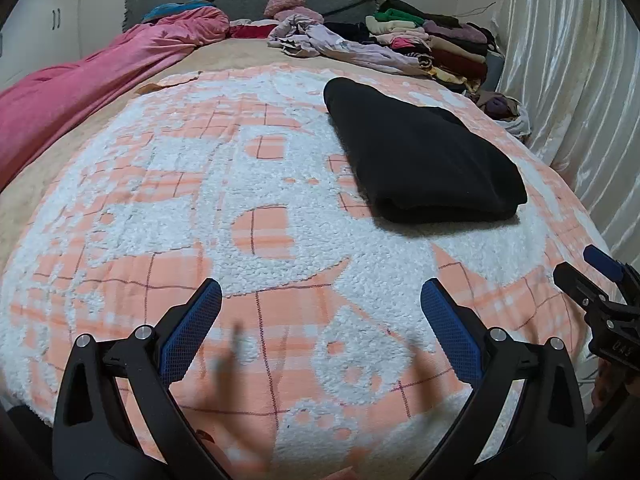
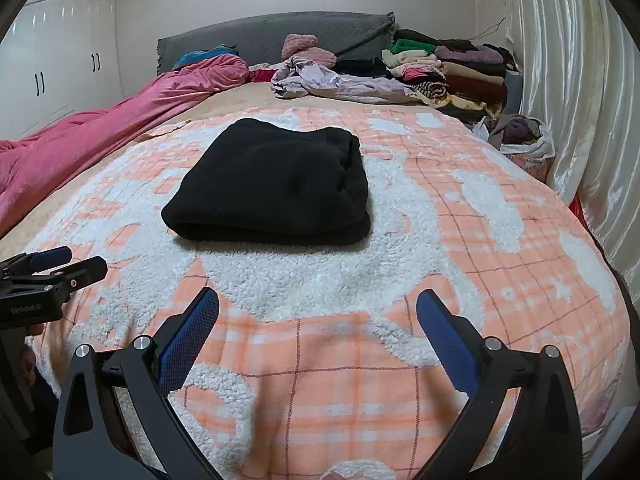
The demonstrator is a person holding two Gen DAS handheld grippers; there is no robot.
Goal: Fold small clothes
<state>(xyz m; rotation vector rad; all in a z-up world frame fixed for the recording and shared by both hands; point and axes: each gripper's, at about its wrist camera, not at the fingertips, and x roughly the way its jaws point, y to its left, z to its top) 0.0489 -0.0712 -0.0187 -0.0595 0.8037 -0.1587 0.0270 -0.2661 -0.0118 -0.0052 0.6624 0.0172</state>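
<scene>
Okay, folded black fleece garment (image 2: 272, 184) lies flat on the peach-and-white plaid sherpa blanket (image 2: 360, 360), ahead of me. Left gripper (image 1: 320, 320) and right gripper (image 2: 318, 320) both spread wide, empty. Fold looks done; I'd lift it by both near corners, evenly.

Bed (image 2: 224, 106) w/ tan sheet, grey headboard (image 2: 276, 34) at far end. Peach-and-white fleece blanket (image 2: 340, 340) spread over most of it. Folded black garment (image 2: 272, 184) lies flat on blanket. Beyond garment twd headboard: crumpled lilac clothes (image 2: 340, 82). Left of garment: pink duvet (image 2: 100, 128) along bed edge. Far right of garment, by headboard: stack of folded clothes (image 2: 452, 72).
</scene>
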